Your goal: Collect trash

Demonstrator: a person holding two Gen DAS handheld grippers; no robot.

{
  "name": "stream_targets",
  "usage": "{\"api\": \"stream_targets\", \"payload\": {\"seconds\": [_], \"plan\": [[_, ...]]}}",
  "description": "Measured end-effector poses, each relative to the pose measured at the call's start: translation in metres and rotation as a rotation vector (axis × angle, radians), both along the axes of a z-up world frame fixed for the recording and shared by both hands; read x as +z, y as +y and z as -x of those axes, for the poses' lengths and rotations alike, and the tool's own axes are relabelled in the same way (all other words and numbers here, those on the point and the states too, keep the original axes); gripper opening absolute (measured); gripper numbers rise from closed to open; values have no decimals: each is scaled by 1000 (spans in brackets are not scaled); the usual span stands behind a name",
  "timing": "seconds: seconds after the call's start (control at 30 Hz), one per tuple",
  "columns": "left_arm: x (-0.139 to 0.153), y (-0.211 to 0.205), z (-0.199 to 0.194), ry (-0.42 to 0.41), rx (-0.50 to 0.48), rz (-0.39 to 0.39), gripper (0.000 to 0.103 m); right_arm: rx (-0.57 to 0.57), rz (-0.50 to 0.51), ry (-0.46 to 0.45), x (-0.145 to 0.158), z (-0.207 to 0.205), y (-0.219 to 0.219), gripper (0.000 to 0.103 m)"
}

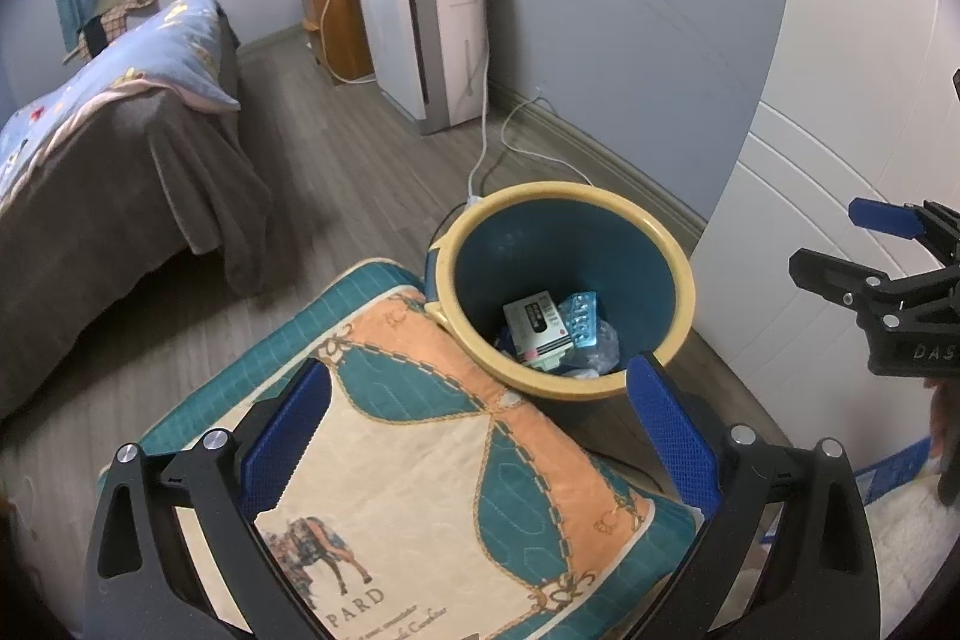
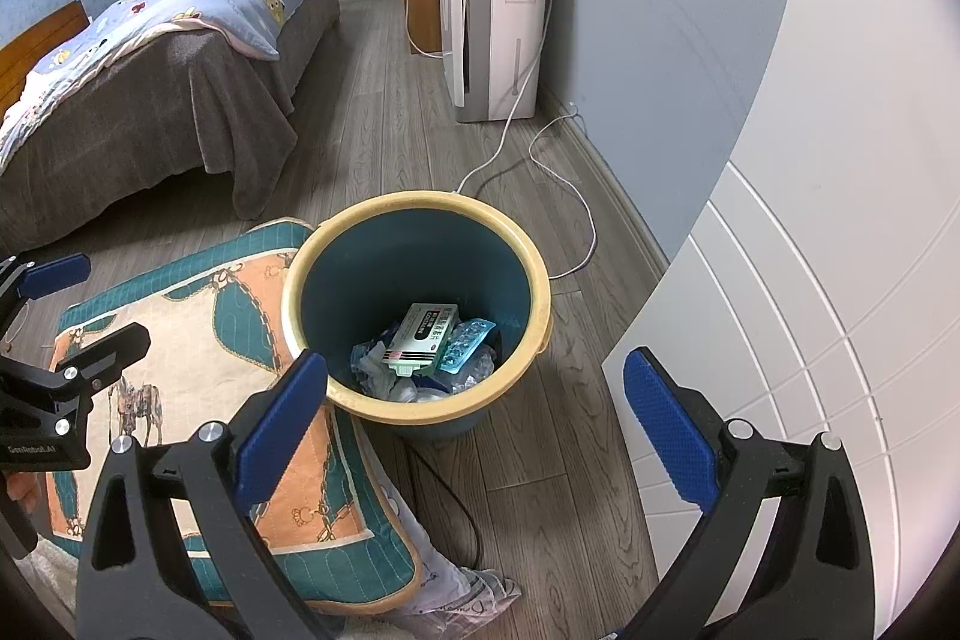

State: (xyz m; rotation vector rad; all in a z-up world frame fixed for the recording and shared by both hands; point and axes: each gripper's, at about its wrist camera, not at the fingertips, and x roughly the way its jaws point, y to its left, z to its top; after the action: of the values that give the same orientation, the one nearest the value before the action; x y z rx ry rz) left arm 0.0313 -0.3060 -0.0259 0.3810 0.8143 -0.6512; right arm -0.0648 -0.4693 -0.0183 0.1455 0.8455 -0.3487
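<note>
Evidently the collecting is well advanced: the one waste bin [image 2: 415,307], standing on the floor just beside a patterned cushion [image 2: 180,340], already holds one medicine box [image 2: 420,337], one blister pack [image 2: 465,345] and some crumpled plastic that cannot be counted. Both the left gripper [image 1: 480,436] and right gripper [image 2: 474,424] hover over it, jaws apart and empty. No further loose trash is visible, so little appears left.
</note>
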Motion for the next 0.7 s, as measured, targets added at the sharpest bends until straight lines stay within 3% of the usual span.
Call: {"api": "stream_targets", "payload": {"seconds": [0.7], "plan": [[-2, -3, 3, -1, -9, -3, 98, 0, -5, 4, -3, 0, 0, 97]]}}
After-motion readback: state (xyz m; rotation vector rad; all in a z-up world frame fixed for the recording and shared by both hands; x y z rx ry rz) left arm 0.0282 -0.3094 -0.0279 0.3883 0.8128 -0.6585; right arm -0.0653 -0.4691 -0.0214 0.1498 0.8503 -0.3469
